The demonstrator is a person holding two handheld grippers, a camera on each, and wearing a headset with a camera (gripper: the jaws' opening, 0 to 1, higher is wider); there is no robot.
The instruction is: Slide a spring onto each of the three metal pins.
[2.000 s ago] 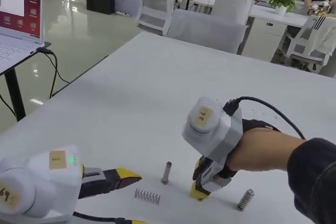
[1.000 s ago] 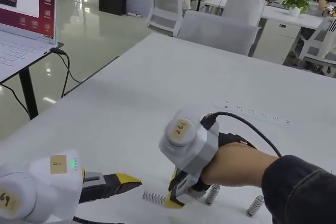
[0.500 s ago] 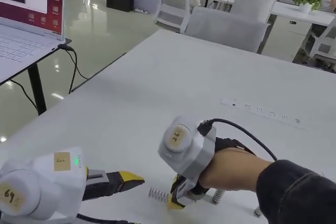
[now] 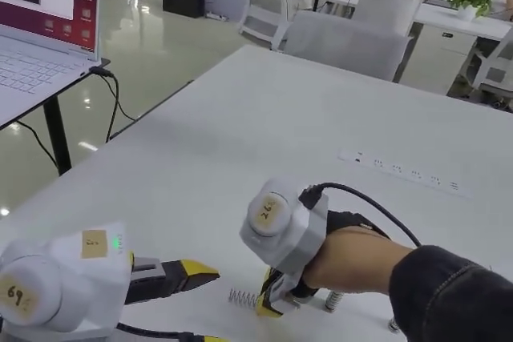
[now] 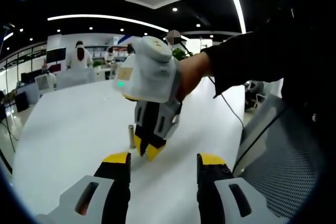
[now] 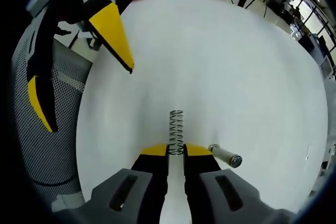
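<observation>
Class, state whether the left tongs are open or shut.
Open: the left tongs show a wide gap between their yellow tips, with nothing held.

My right tongs (image 6: pixel 176 151) point steeply down, tips low, gripped from behind by my right hand (image 4: pixel 353 258); the wrist runs nearly level and a dark sleeve (image 4: pixel 453 294) covers my forearm; the yellow tips are drawn close together, pinching one end of a spring (image 6: pixel 176 124); my left tongs (image 5: pixel 164 157) sit low on my left side, roughly level, aimed across at the right tongs; their jaws gape wide apart; the two pairs of tongs are near each other but not touching.
</observation>
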